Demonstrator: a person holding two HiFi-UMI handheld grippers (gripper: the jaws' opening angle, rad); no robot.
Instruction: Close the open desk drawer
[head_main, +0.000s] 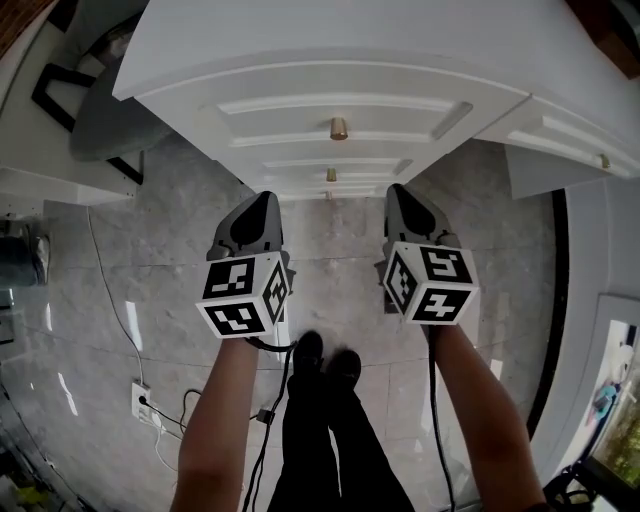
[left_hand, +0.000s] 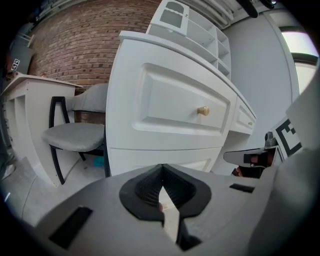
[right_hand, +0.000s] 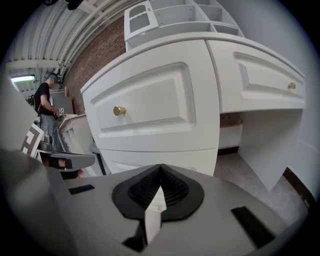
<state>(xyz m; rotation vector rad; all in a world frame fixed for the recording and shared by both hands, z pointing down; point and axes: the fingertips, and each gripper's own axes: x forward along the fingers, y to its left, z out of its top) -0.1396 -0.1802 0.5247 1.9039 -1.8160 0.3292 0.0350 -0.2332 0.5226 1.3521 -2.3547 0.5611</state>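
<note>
The white desk (head_main: 330, 40) has a stack of drawers with brass knobs. Its top drawer (head_main: 340, 105) stands pulled out past the ones below, its knob (head_main: 338, 128) facing me; the same drawer (left_hand: 170, 107) (right_hand: 150, 107) fills both gripper views. My left gripper (head_main: 263, 198) and right gripper (head_main: 397, 190) hover side by side over the floor, just short of the drawer fronts and touching nothing. Each is shut with nothing held, the fingertips meeting at a point in the left gripper (left_hand: 161, 167) and the right gripper (right_hand: 160, 166).
A grey chair (head_main: 105, 120) with a black frame stands left of the desk, beside another white table (left_hand: 30, 85). Cables and a power strip (head_main: 145, 402) lie on the tiled floor at lower left. A second drawer (head_main: 570, 140) is on the right. A person (right_hand: 46, 107) stands far off.
</note>
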